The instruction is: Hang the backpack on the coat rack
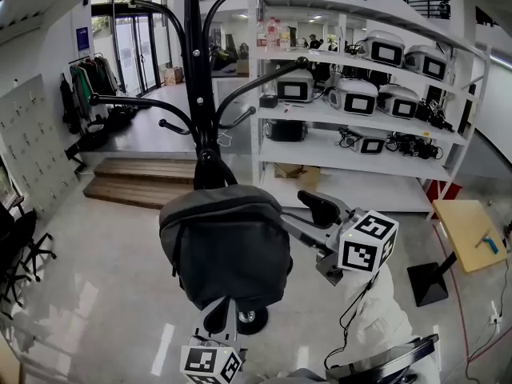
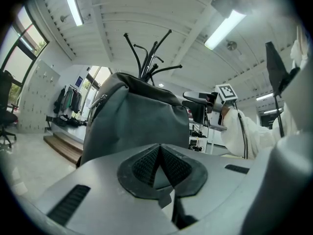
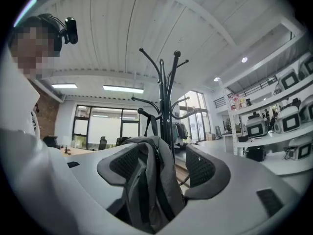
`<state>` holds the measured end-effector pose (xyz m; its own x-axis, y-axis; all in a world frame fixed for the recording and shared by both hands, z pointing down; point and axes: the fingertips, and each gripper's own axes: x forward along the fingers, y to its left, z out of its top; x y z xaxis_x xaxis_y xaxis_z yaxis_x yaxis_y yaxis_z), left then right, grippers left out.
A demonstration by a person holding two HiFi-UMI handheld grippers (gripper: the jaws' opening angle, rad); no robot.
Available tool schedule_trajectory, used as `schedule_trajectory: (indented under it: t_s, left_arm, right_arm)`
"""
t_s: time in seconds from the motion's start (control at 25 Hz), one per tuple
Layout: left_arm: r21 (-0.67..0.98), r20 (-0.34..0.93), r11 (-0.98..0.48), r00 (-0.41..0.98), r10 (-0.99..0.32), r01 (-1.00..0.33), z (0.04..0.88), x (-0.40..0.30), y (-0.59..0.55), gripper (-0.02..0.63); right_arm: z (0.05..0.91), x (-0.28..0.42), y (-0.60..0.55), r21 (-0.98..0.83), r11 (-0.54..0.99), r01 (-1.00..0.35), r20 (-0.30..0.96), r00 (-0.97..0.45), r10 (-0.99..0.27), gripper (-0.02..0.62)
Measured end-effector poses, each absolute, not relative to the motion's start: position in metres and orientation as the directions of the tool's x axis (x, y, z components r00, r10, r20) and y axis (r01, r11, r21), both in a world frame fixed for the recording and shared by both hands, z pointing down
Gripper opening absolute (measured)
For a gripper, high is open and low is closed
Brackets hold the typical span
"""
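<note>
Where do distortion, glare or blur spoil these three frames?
Head view: fisheye bows the shelving and coat rack; glare streaks the floor. Left gripper view: ceiling light blown out, edges dark and soft. Right gripper view: backpack close and sharp, dark rim.

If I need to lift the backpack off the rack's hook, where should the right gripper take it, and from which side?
Probably the upright zippered side edge of the backpack, approached from the right as the head view shows it. That narrow fold stands between the open pads of the right gripper, whereas the front panel looks too broad and slack to pinch.
</note>
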<state>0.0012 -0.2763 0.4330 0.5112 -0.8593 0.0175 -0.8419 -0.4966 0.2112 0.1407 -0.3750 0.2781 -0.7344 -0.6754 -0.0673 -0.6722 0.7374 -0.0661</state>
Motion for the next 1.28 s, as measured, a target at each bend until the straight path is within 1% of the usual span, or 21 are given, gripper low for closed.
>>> schedule_trajectory:
  t_s: [0.12,0.24,0.32,0.44,0.52,0.76,0.84,0.96,1.0,1.16,1.28]
  left_arm:
    - [0.213,0.020,-0.497,0.512,-0.859,-0.841,0.433,0.002,-0.273,0.003]
    - [0.212,0.022,-0.500,0.515,-0.857,-0.840,0.436,0.002,-0.267,0.003]
    - [0.211,0.026,-0.499,0.515,-0.857,-0.841,0.438,0.002,-0.264,0.003]
    - [0.201,0.033,-0.498,0.514,-0.857,-0.843,0.441,0.002,-0.260,0.003]
    - [0.199,0.039,-0.500,0.517,-0.855,-0.843,0.442,0.003,-0.258,0.003]
    - [0.198,0.059,-0.512,0.531,-0.845,-0.836,0.449,0.009,-0.251,0.003]
    - [0.202,0.064,-0.514,0.535,-0.843,-0.834,0.452,0.008,-0.249,0.003]
    - [0.211,0.070,-0.513,0.537,-0.841,-0.832,0.454,0.006,-0.249,0.003]
    - [0.213,0.070,-0.514,0.538,-0.840,-0.831,0.454,0.005,-0.250,0.003]
    - [0.207,0.068,-0.522,0.544,-0.836,-0.828,0.455,0.004,-0.250,0.003]
    - [0.197,0.080,-0.518,0.540,-0.838,-0.833,0.460,0.004,-0.250,0.003]
  right_arm:
    - [0.288,0.158,-0.372,-0.159,0.665,-0.730,-0.086,-0.661,-0.746,0.281]
    - [0.301,0.179,-0.363,-0.268,0.555,-0.788,-0.106,-0.548,-0.830,0.279]
    - [0.311,0.192,-0.355,-0.311,0.476,-0.823,-0.096,-0.471,-0.877,0.279]
    - [0.327,0.203,-0.344,-0.310,0.367,-0.877,-0.068,-0.364,-0.929,0.279]
    - [0.337,0.205,-0.338,-0.309,0.321,-0.895,-0.065,-0.317,-0.946,0.278]
    - [0.377,0.190,-0.323,-0.313,0.268,-0.911,-0.008,-0.280,-0.960,0.273]
    - [0.384,0.181,-0.317,-0.307,0.259,-0.916,-0.001,-0.272,-0.962,0.246]
    - [0.393,0.165,-0.308,-0.281,0.257,-0.925,0.019,-0.273,-0.962,0.162]
    - [0.395,0.159,-0.305,-0.268,0.260,-0.928,0.027,-0.277,-0.961,0.144]
    - [0.408,0.133,-0.296,-0.204,0.288,-0.936,0.059,-0.305,-0.951,0.112]
    - [0.420,0.115,-0.290,-0.161,0.304,-0.939,0.079,-0.319,-0.944,0.067]
